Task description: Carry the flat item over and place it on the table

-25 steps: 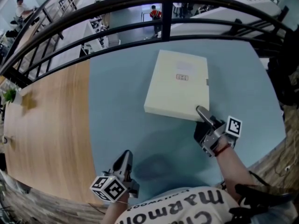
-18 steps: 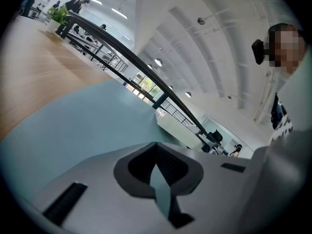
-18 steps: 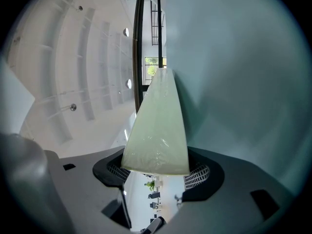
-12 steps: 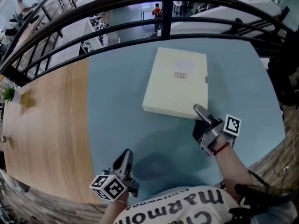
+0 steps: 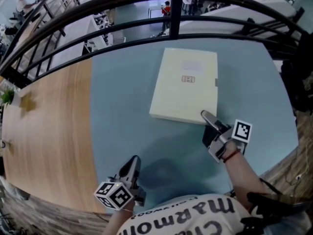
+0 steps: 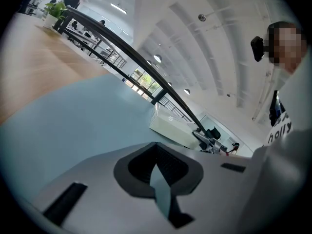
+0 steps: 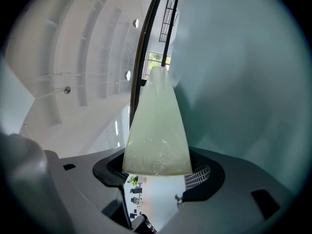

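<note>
There is one flat cream rectangular box (image 5: 183,89), two grippers, one table and one black metal railing (image 5: 146,6) curving behind it. The box lies flat on the blue-grey table top (image 5: 122,121), towards the far right side and well apart from the light wooden strip of the table (image 5: 49,131) on the left. Its lid is plain apart from a small reddish label (image 5: 189,79) near the middle and a little tab on its right edge. It is closed, so what is inside cannot be told.

The right gripper (image 5: 205,115) is at the box's near right corner. Its jaws stand wide and are clamped on the thickness of the box's edge, which fills the space between the pads. The left gripper (image 5: 132,163) hangs over the near edge of the table, close to the person's body. Its jaws are drawn together to a thin slit with nothing in them. A small green potted plant (image 5: 7,98) stands at the far left.
</note>
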Action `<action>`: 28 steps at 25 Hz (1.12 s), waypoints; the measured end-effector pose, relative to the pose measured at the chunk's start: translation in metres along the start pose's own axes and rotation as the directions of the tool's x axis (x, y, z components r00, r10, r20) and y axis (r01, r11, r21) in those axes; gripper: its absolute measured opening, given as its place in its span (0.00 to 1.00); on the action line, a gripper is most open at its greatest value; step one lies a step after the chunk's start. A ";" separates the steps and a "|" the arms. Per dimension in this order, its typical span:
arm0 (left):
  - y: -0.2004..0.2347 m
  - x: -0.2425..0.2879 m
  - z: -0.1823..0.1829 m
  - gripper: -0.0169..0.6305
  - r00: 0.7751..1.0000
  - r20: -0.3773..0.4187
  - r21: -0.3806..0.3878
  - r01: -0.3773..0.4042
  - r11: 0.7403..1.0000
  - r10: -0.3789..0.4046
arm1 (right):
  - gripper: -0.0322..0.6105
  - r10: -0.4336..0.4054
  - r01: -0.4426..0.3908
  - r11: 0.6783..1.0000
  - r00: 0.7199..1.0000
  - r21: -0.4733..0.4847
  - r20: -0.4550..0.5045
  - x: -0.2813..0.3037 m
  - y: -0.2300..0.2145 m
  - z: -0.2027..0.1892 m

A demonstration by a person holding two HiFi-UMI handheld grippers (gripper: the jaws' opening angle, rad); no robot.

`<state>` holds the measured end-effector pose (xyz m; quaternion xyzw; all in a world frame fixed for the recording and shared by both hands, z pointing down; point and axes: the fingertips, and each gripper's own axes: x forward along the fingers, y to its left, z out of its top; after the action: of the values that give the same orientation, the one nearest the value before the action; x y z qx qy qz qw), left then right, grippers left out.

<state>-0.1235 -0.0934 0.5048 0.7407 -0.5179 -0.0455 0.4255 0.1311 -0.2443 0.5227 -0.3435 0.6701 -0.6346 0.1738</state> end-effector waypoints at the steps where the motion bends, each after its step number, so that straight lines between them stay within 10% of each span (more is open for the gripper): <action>1: 0.001 0.001 -0.001 0.03 1.000 0.001 -0.001 0.003 1.000 -0.003 | 0.52 -0.002 0.002 1.000 1.000 0.000 0.000 0.000 -0.001 0.001; 28: 0.003 0.007 -0.004 0.03 1.000 -0.024 -0.005 -0.008 1.000 0.007 | 0.54 -0.062 0.062 0.997 0.998 0.038 -0.003 0.000 -0.016 0.005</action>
<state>-0.1200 -0.0972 0.5120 0.7381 -0.5154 -0.0366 0.4339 0.1379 -0.2469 0.5373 -0.3602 0.6470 -0.6527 0.1601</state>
